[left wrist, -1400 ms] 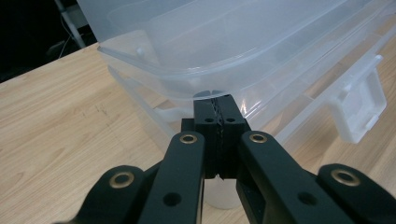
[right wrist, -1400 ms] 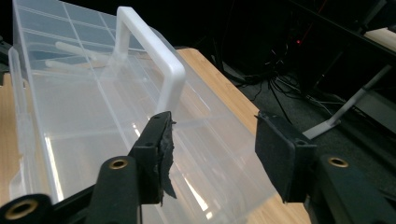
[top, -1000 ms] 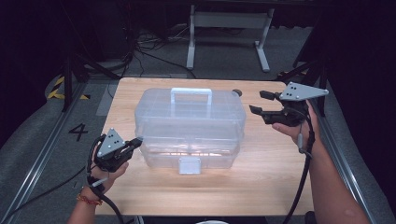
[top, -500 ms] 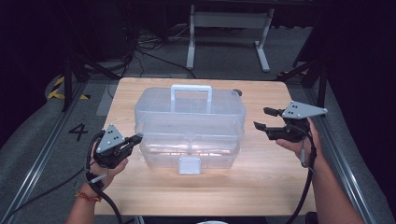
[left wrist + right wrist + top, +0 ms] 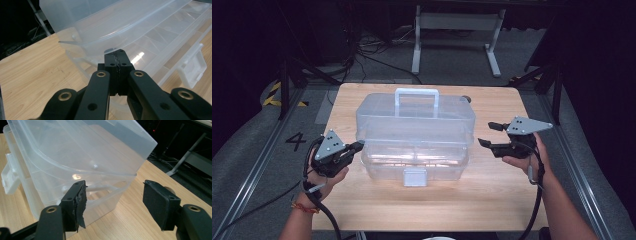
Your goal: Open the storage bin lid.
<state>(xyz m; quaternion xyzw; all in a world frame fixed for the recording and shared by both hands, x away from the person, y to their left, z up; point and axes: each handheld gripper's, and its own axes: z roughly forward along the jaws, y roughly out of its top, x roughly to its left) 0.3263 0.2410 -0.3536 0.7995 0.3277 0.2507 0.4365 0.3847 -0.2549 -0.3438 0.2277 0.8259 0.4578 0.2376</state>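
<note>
A clear plastic storage box with a white handle stands in the middle of the wooden table. Its lid sits slightly raised over the base, and a white latch hangs at the front. My left gripper is shut with nothing in it, its tips at the box's left side. In the left gripper view the closed left gripper lies just under the lid's rim. My right gripper stands open beside the box's right end. Nothing is between the right gripper's pads, and its jaws have just opened a little further.
A white metal stand and loose cables lie on the floor behind the table. A small dark object sits at the table's back edge by the box. Bare wood runs along the front and both sides of the box.
My right gripper has come down from above the box's top to the level of its right side. The left gripper has stayed at the box's left side.
</note>
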